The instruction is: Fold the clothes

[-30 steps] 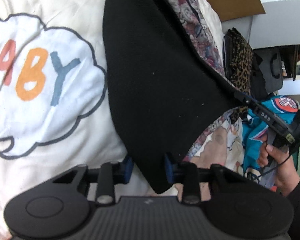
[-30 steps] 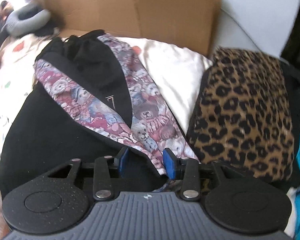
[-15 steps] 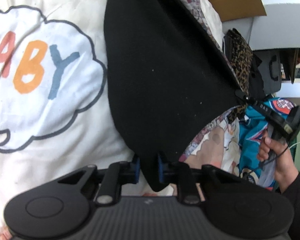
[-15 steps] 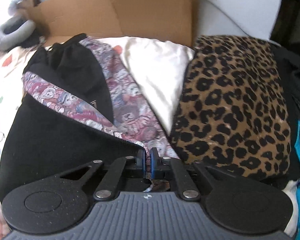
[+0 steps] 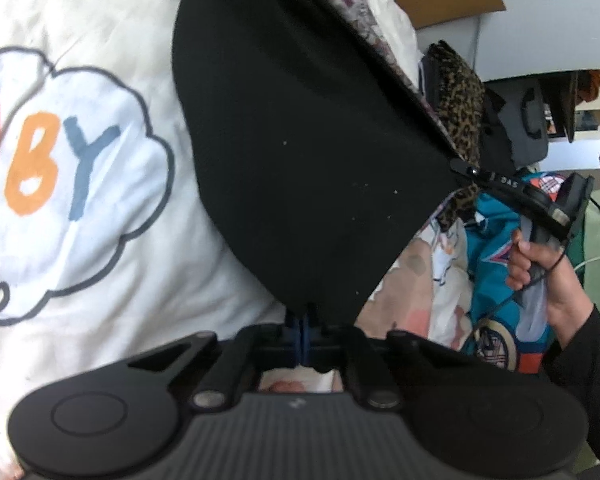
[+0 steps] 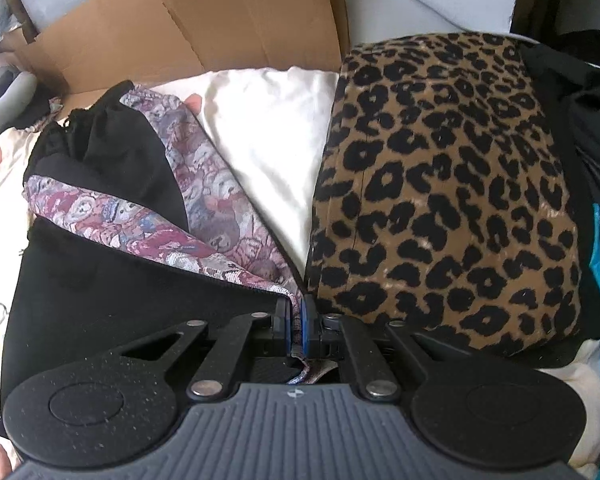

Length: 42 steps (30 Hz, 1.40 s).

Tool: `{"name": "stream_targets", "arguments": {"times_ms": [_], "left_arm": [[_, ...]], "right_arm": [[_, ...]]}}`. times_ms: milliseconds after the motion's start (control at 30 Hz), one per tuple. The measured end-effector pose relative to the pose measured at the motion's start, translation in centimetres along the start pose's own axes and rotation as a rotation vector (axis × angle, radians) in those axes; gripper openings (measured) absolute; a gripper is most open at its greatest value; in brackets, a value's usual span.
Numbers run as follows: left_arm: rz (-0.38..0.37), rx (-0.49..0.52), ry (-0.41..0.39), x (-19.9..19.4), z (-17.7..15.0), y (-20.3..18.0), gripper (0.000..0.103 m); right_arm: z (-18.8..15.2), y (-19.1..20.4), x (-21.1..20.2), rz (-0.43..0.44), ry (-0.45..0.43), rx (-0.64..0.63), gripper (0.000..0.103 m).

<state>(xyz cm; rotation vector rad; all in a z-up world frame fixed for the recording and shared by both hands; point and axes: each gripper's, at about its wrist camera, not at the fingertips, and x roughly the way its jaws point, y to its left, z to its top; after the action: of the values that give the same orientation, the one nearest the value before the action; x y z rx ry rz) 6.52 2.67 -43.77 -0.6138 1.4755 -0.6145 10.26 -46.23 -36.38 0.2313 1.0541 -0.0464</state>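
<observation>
A black garment (image 5: 300, 152) with a teddy-bear print lining (image 6: 204, 216) lies on a white "BABY" print sheet (image 5: 80, 168). My left gripper (image 5: 302, 322) is shut on the garment's near corner. My right gripper (image 6: 296, 320) is shut on the garment's other corner, where the print lining edge meets the black cloth (image 6: 120, 304). In the left wrist view the right gripper (image 5: 462, 169) pinches the black garment's right corner, held by a hand (image 5: 540, 264). The hem is stretched taut between the two grippers.
A leopard-print folded item (image 6: 448, 192) sits right of the garment, also in the left wrist view (image 5: 458, 116). A white cushion (image 6: 276, 152) and a cardboard box flap (image 6: 204, 28) lie behind. Teal clothing (image 5: 496, 248) lies at right. A grey neck pillow (image 6: 4, 96) is far left.
Both grippers were open around the garment's corners a second ago and have closed on them. The black hem between them is now lifted and pulled straighter.
</observation>
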Motion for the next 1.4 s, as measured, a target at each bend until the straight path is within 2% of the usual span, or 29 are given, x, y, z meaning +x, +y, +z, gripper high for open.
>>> {"name": "stream_targets", "arguments": {"times_ms": [133,333,400,433,500,567,633,667,700,733,967,1067,1167,1400], "left_arm": [[-0.025,0.003,0.020,0.2,0.0,-0.3,0.001],[0.025,0.026,0.054,2.1,0.2,-0.5,0.001],[0.034,0.026,0.059,2.5,0.3,-0.6,0.003],[0.035,0.026,0.056,2.6,0.4,-0.6,0.005],[0.025,0.027,0.047,2.7,0.4,-0.9,0.018],[0.011,0.017,0.038,2.7,0.4,-0.9,0.024],[0.008,0.003,0.037,3.0,0.5,-0.8,0.023],[0.005,0.005,0.040,3.2,0.4,-0.8,0.017],[0.002,0.008,0.044,3.3,0.4,-0.8,0.000],[0.000,0.010,0.048,3.4,0.4,-0.8,0.003],[0.026,0.034,0.069,3.5,0.2,-0.7,0.001],[0.075,0.076,0.085,3.8,0.3,-0.7,0.001],[0.096,0.075,0.099,4.4,0.4,-0.5,0.001],[0.108,0.120,0.110,4.3,0.3,-1.6,0.001]], "right_arm": [[0.6,-0.4,-0.4,0.001,0.018,0.010,0.003],[-0.1,-1.3,0.9,-0.029,0.077,0.018,0.003],[-0.5,-1.4,1.1,-0.022,0.053,0.034,0.003],[-0.7,-1.5,1.2,-0.018,0.041,0.042,0.003],[-0.7,-1.4,1.2,-0.023,0.021,0.045,0.003],[-0.7,-1.2,1.2,-0.032,0.007,0.033,0.003],[-0.6,-1.1,1.4,-0.036,0.017,0.026,0.003],[-0.6,-1.2,1.5,-0.037,0.022,0.026,0.003],[-0.6,-1.2,1.6,-0.039,0.028,0.024,0.003],[-0.5,-1.3,1.8,-0.040,0.033,0.021,0.003],[-0.2,-0.6,1.9,-0.078,0.067,-0.024,0.003],[-0.3,-0.8,2.0,-0.084,0.080,-0.017,0.003],[-0.7,-0.8,2.4,-0.098,0.099,-0.015,0.003],[-1.0,-1.1,2.6,-0.102,0.088,0.006,0.003]]}}
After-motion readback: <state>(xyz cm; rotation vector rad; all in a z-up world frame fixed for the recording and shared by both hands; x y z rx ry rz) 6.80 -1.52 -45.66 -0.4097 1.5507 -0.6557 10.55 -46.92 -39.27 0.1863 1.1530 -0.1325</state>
